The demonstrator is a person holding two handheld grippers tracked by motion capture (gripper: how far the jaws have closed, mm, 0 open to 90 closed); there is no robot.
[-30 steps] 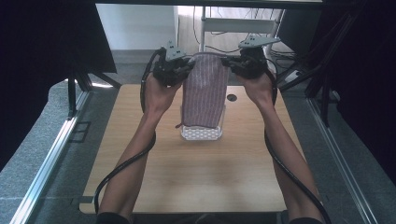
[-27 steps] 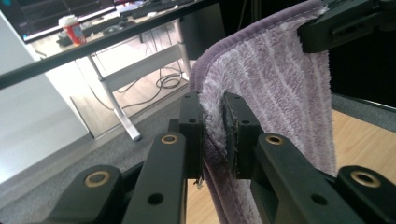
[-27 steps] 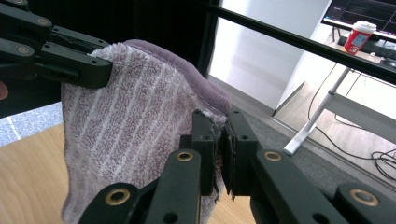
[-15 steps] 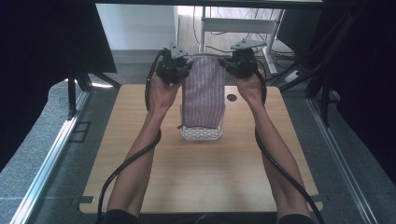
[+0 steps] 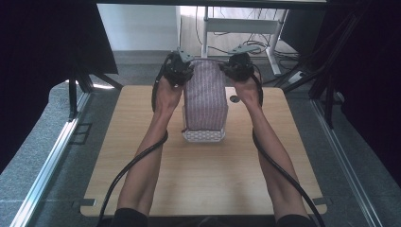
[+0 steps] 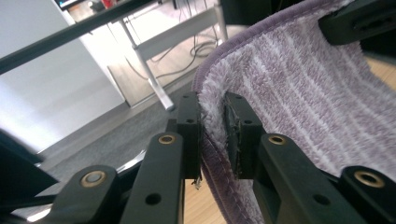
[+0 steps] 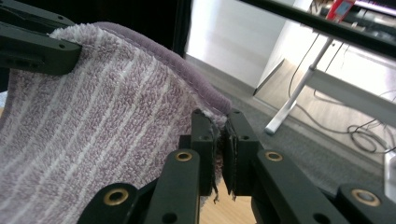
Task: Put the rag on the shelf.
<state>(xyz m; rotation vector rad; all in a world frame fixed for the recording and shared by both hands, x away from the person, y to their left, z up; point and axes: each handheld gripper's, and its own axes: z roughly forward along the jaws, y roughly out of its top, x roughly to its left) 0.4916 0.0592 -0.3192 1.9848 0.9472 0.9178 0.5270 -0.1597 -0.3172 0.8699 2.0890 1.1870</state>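
Observation:
A purple towel (image 5: pixel 205 97) with pale stripes hangs stretched between both grippers above the far half of the wooden table (image 5: pixel 203 184). My left gripper (image 5: pixel 185 67) is shut on its upper left corner, and my right gripper (image 5: pixel 229 69) is shut on its upper right corner. The towel's lower end drapes over a white perforated basket (image 5: pixel 203 135) on the table. In the left gripper view the hem of the towel (image 6: pixel 299 93) is pinched at the left gripper (image 6: pixel 213 122). The right gripper view shows the towel (image 7: pixel 93 126) clamped at the right gripper (image 7: pixel 218 140).
A small dark round object (image 5: pixel 234 99) lies on the table beside the right hand. Black cables trail from both grippers along the forearms to the near edge. A white desk frame (image 5: pixel 246 26) with loose cables stands beyond the table. Metal rails run along both sides.
Both grippers have drawn closer together and shifted slightly nearer and lower, so the towel hangs narrower between them. Both grips stay unchanged.

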